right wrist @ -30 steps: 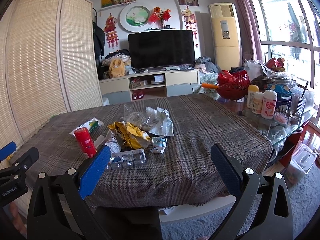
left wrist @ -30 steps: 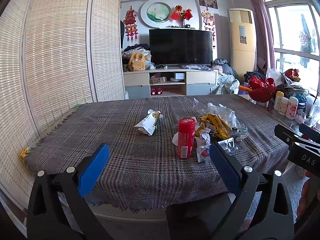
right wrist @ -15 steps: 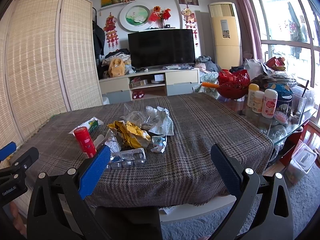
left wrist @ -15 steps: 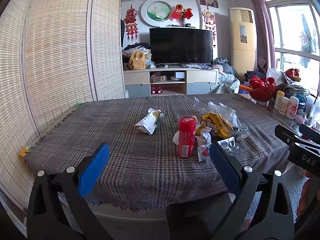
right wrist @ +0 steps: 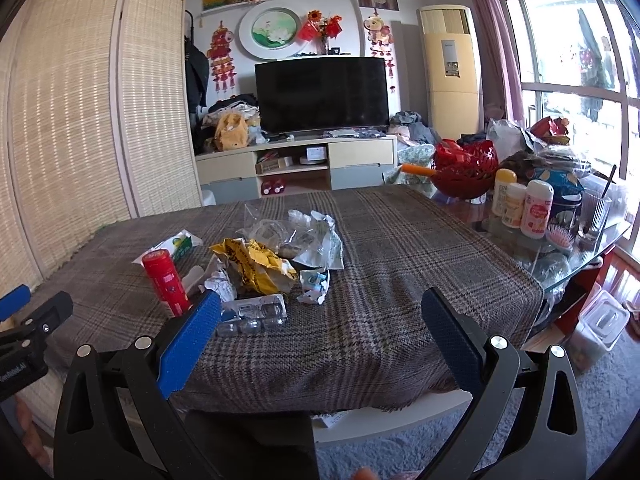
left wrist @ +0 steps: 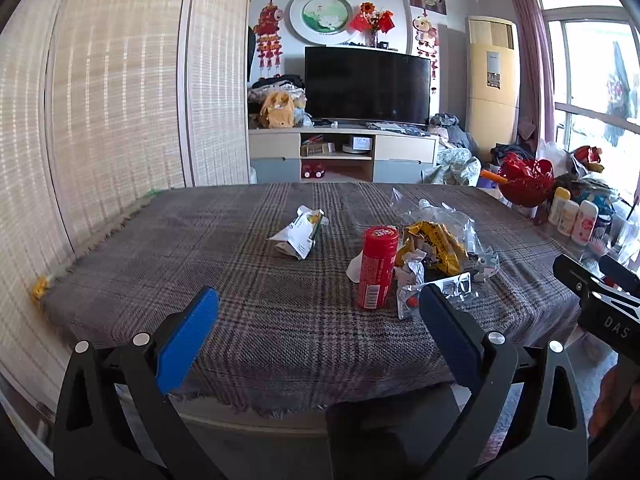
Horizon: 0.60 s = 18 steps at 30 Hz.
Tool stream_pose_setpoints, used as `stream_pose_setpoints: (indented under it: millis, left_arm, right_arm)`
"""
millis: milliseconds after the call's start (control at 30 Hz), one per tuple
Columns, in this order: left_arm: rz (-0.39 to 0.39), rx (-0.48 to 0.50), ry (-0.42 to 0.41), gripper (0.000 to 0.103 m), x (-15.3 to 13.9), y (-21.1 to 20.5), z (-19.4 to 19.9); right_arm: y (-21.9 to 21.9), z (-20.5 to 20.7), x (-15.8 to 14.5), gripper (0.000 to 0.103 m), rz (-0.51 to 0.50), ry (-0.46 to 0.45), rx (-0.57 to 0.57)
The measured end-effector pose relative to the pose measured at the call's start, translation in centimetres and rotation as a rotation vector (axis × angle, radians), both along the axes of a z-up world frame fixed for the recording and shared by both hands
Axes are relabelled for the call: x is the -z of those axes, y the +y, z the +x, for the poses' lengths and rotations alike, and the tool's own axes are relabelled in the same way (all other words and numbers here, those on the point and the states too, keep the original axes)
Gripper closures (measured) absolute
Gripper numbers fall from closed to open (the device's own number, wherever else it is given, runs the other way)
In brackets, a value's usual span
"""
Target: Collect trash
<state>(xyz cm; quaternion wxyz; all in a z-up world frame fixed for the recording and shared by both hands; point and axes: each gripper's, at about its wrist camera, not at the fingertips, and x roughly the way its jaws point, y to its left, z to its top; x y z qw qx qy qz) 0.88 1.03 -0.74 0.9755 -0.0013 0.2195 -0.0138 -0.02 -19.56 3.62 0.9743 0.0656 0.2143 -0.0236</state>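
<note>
A: Trash first: we have a loose heap of it on the plaid-covered desk (right wrist: 400, 264), toward the near edge. There's a red canister (left wrist: 376, 267) standing upright, a yellow wrapper (right wrist: 256, 265) crumpled just beside it, clear plastic bags (right wrist: 296, 236) behind that, and a clear blister tray (right wrist: 252, 317) lying flat nearest to us.

B: And the white-and-green carton (left wrist: 300, 232) sits apart from the heap, farther toward the left side of the cloth.

A: Right. Where do we stand on the task? We'd judge we are at the very start. Nothing is held. Our left tool (left wrist: 316, 340) hangs short of the desk edge with its blue pads spread wide and nothing between them, and our right tool (right wrist: 322, 338) is the same, spread and empty, also in front of the near edge.

B: We see no bin or bag to collect into in either view, so we cannot tell where the pieces should go.

A: Agreed. So the next move, as we read it, is a reach forward over the edge to the nearest piece. For the right tool that looks like the blister tray, which lies low and flat, so the pads would need to come down close to the cloth and pinch an edge.

B: And the left tool has the canister almost straight ahead. It stands tall, so a careless approach could tip it.
</note>
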Motion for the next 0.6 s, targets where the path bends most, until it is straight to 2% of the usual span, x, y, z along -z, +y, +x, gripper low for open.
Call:
stream_pose_setpoints:
  millis: [200, 433, 600]
  left_arm:
    - [-0.021, 0.006, 0.022, 0.008, 0.5, 0.3, 0.3]
    - [0.016, 0.002, 0.051, 0.008, 0.9, -0.1, 1.0]
    - [-0.002, 0.006, 0.086, 0.008, 1.1, -0.2, 1.9]
  right_arm:
    - [-1.3, 0.9, 0.6, 0.003, 0.068, 0.041, 0.008]
    - [-1.0, 1.7, 0.9, 0.003, 0.05, 0.071, -0.035]
    - [-1.3, 2.8, 1.1, 0.003, 0.039, 0.104, -0.031]
